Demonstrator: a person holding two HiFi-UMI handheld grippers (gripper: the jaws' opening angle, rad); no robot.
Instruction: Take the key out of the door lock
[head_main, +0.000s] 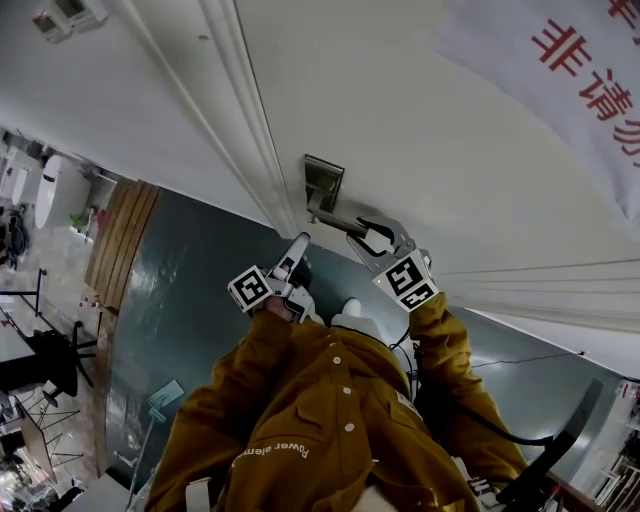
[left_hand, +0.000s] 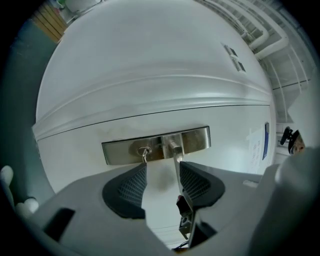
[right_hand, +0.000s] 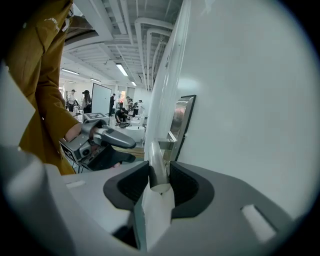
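On the white door (head_main: 430, 130) sits a metal lock plate (head_main: 324, 184) (left_hand: 156, 146). A small silver key (left_hand: 145, 152) sticks out of the plate, left of the lever handle (left_hand: 174, 149). My left gripper (left_hand: 161, 183) (head_main: 298, 244) is open, level with the plate, its left pad (left_hand: 128, 189) just below the key, nothing between the pads. My right gripper (right_hand: 160, 181) (head_main: 373, 238) is shut on the door handle (right_hand: 157, 160), whose lever runs between its pads towards the plate (right_hand: 181, 118).
A white banner with red characters (head_main: 585, 60) hangs on the door at upper right. Dark green floor (head_main: 190, 300) lies below, with desks and chairs (head_main: 40, 350) at the far left. Distant people (right_hand: 86, 100) stand in the hall.
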